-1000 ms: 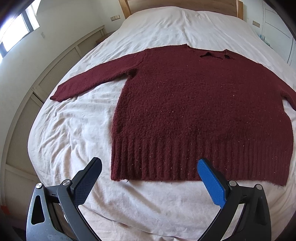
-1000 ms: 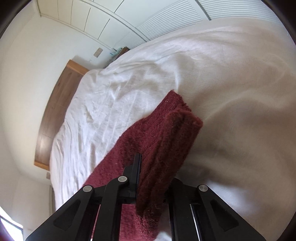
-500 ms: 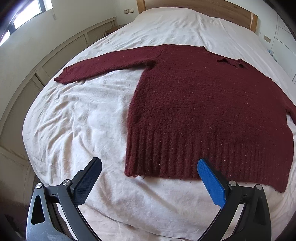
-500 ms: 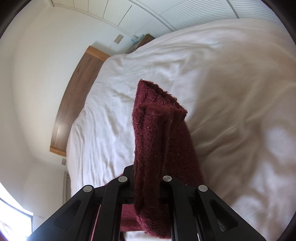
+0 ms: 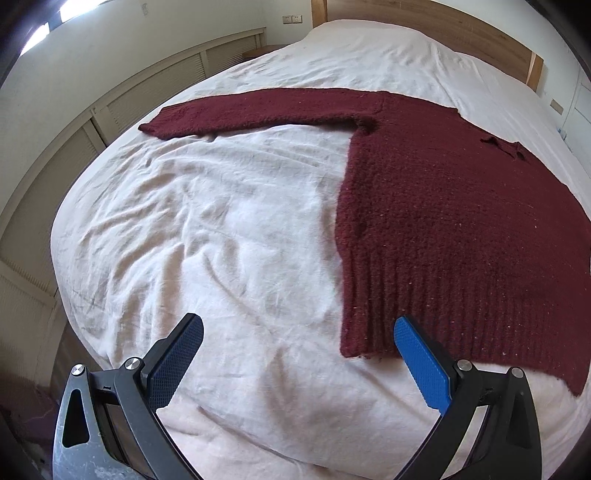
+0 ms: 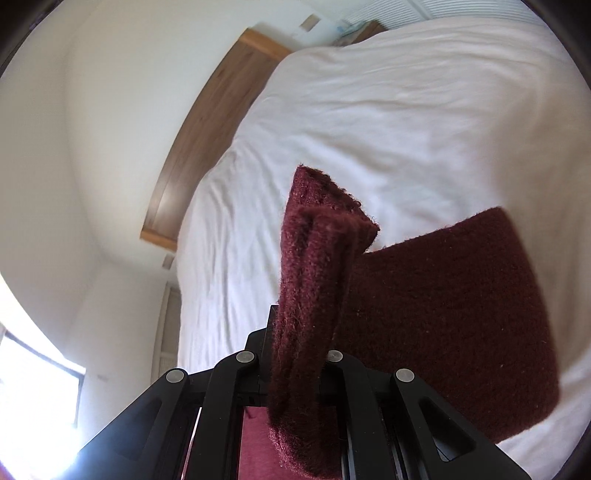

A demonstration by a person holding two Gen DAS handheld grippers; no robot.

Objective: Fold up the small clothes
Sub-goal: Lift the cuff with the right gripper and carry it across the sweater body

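Observation:
A dark red knitted sweater (image 5: 450, 221) lies flat on the white bed. Its left sleeve (image 5: 258, 110) stretches out to the left, and its ribbed hem is nearest me. My left gripper (image 5: 295, 350) is open and empty, low over the sheet by the hem's left corner. My right gripper (image 6: 295, 354) is shut on the cuff of the other sleeve (image 6: 317, 266) and holds it lifted above the bed. More of the sweater (image 6: 450, 314) hangs to the right behind it. The right fingertips are hidden by the knit.
The wrinkled white bed sheet (image 5: 207, 229) spreads left of the sweater. A wooden headboard (image 5: 424, 29) stands at the far end and also shows in the right wrist view (image 6: 207, 122). Louvered cabinet doors (image 5: 155, 85) line the wall left of the bed.
My left gripper has shifted left, so the sweater now sits at the right of its view. My right gripper has lifted and turned the sleeve cuff, still clamped.

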